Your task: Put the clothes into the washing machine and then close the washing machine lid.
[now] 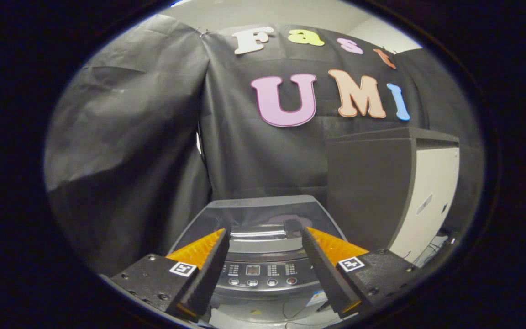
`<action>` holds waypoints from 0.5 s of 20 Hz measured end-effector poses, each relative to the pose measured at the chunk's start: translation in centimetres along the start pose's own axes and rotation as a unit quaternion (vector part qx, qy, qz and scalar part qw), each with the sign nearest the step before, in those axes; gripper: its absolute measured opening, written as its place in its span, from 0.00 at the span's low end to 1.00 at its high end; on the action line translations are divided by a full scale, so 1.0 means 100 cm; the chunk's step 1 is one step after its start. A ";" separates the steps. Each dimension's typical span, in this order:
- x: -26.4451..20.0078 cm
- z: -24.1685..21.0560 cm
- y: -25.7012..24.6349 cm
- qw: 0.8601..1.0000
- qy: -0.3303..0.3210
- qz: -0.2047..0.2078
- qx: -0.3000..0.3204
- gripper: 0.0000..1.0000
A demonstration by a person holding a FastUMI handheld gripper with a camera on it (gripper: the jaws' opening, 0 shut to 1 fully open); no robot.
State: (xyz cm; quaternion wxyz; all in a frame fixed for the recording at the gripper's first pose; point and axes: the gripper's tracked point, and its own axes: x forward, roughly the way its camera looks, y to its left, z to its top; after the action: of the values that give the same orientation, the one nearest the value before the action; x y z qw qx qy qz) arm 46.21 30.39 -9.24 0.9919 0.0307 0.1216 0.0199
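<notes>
Washing machine (263, 269) sits just ahead of & below the hand-held gripper (263, 234), lid (256, 211) down, control panel btwn the spread, empty fingers. Dark cabinet (368, 192) stands close to its right; black cloth wall behind.

We find the washing machine (263, 256) directly below and ahead of the gripper (263, 230), with its control panel (263, 273) on the near side, between the two fingers (206, 269), which stand spread apart with nothing held. Its lid (258, 212) lies beyond the panel, down over the top. To the right of the machine, just beside it, stands a cabinet (391, 196). The booth's wall (254, 160) hangs behind both and runs round to the left.
</notes>
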 end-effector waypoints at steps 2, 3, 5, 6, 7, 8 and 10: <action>-0.014 0.016 0.006 1.000 -0.005 0.006 -0.010 0.97; -0.022 0.023 0.009 1.000 -0.009 0.009 -0.015 0.97; -0.037 0.041 0.012 1.000 -0.015 0.011 -0.020 0.97; -0.044 0.051 0.014 1.000 -0.017 0.013 -0.021 0.97; -0.051 0.061 0.016 0.999 -0.025 0.015 -0.025 0.97; -0.059 0.072 0.018 0.999 -0.031 0.016 -0.027 0.97; -0.076 0.096 0.021 0.998 -0.052 0.017 -0.026 0.97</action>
State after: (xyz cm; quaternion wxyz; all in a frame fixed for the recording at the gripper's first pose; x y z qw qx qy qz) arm 41.11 31.55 1.97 0.9968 0.0078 0.0692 0.0387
